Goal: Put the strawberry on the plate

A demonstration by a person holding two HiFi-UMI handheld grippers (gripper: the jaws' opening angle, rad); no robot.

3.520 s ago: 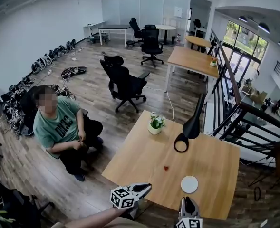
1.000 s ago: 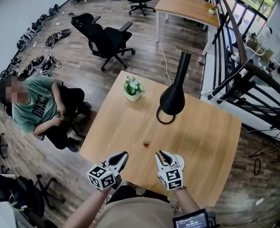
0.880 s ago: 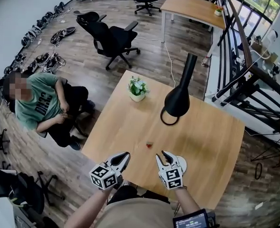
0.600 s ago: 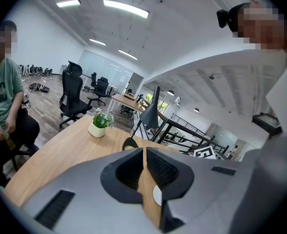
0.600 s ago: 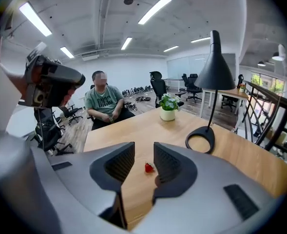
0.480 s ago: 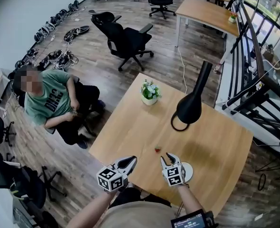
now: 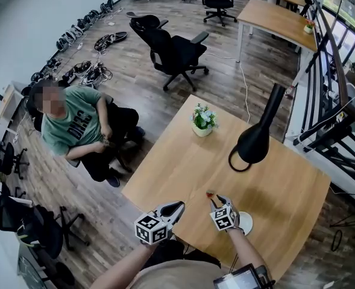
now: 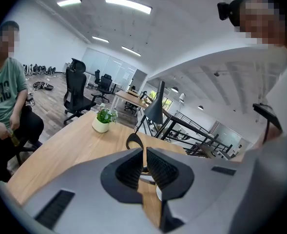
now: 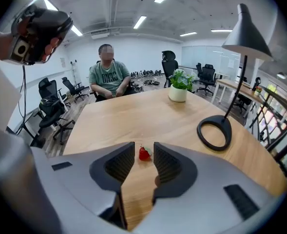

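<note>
- My right gripper (image 9: 143, 146) pointed steeply down at the wooden table (image 7: 285, 185). Its jaws stood apart, having just been opening, and gripped nothing.
- The strawberry (image 9: 143, 153) lay on the wood between the jaw tips, and neither pad touched it.
- The white plate (image 7: 247, 223) sat on the table just beside that gripper, apart from the strawberry.
- My left gripper (image 8: 145, 152) hovered near the table's edge, its jaws drawn almost together on nothing.

Lamp base (image 9: 214, 146) well beyond strawberry (image 9: 143, 153)
</note>
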